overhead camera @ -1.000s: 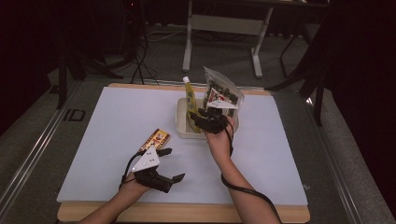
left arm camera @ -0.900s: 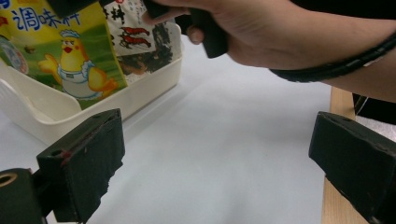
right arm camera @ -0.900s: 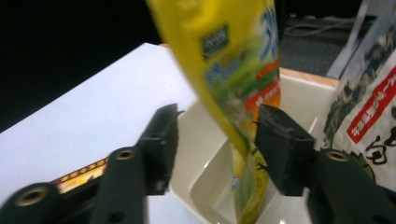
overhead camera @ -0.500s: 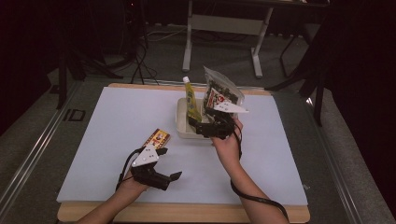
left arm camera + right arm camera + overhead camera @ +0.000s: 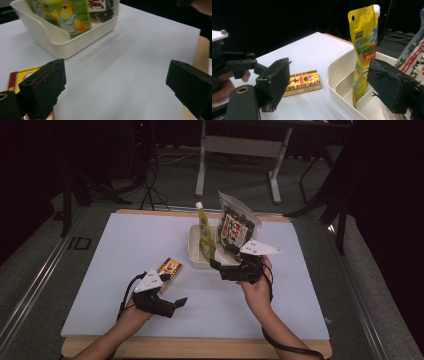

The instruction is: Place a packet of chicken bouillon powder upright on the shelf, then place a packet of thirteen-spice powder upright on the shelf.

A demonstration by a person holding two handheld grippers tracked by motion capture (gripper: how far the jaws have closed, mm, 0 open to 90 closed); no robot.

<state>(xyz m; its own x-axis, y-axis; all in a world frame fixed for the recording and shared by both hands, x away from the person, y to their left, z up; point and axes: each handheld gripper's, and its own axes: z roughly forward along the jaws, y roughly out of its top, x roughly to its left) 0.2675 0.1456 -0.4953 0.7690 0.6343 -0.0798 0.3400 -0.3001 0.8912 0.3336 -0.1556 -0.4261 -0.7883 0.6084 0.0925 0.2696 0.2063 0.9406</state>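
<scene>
The work in hand is loading packaged snacks into a cream tray that sits on the white-covered table. Two packs already stand upright in it: a yellow spouted pouch toward the left side and a dark seaweed bag toward the right, leaning back a little.

The right hand-held gripper hovers just beside the tray's near edge. Its jaws have just been opening and now stand wide apart with nothing between them; in the right gripper view the pouch is seen through the gap, standing free in a compartment. This looks like the moment right after a pack is let go, so the placing step seems finished for that hand.

One item is left outside: a flat yellow-and-red box lying on the table, near the tray's left front corner and apart from it. The left hand-held gripper rests low on the table close to the box, jaws spread and empty; in the left gripper view the box peeks out beside the left jaw rather than between the two.

The likely next move is picking up that box. Because it lies flat, the left hand-held gripper would need to turn toward it, straddle its narrow sides, close firmly, then lift it over the tray wall into free space.
</scene>
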